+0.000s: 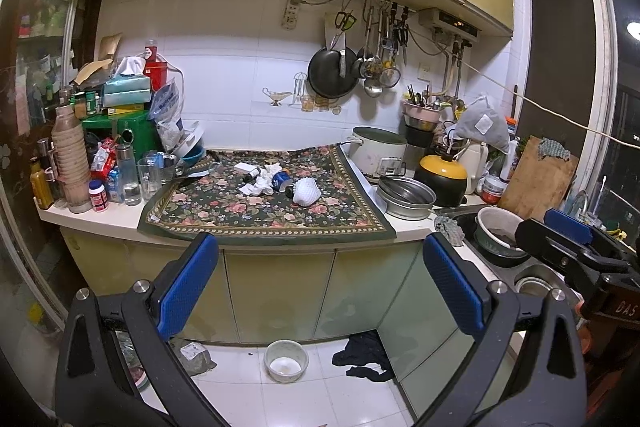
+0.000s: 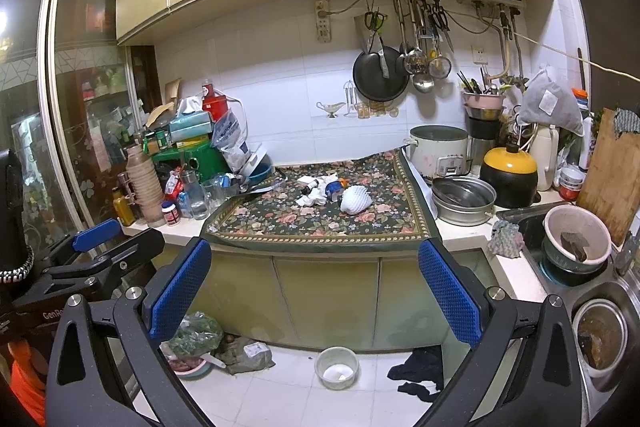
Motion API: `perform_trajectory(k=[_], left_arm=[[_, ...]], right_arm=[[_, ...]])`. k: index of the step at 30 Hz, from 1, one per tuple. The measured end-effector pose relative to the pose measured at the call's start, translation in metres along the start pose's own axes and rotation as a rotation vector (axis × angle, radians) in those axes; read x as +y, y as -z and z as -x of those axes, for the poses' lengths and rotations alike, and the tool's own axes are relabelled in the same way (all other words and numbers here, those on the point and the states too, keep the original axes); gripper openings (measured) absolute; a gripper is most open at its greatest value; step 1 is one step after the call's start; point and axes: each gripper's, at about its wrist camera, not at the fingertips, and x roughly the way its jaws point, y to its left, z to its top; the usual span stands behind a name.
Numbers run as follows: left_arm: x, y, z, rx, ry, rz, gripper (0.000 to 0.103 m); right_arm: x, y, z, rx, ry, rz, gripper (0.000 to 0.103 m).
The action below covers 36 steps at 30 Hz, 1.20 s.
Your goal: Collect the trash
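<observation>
- The floral cloth covers the middle of the counter, straight ahead of both grippers and well apart from them across the cabinet fronts.
- The white foam net (the biggest piece of trash) lies at the right end of the pile, its long axis roughly left to right.
- Crumpled white tissue sits just left of it, with a small blue-and-orange wrapper between them.
- A little white box lies at the back left of the pile.
- The left gripper stands wide apart, holding nothing; the right gripper likewise gapes empty.
- Neither looks clearly nearer; the pile lies dead ahead and above both.
</observation>
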Motion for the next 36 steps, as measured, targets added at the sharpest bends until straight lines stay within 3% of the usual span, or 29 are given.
perform_trajectory(k=[8,17,30,36], left_arm=[[0.002,0.002,-0.004,0.004,-0.005,-0.004,0.103],[-0.003,-0.012,-0.046,0.031,-0.032,0.005,0.103],[0.005,-0.027,-0.163,0.104,-0.143,0.028,0.103],[0.038,-0.031,-0.239,0.158,-0.164,0.065,0.103]], right_arm=[[-0.001,-0.001,-0.003,0.001,0.001,-0.006,0.103],[-0.023,-0.006,-0.028,0.018,0.001,-0.015,0.103],[-0.067,-0.019,-0.107,0.073,0.025,0.018,0.103],[-0.079,-0.023,-0.159,0.124,0.028,0.005,0.103]])
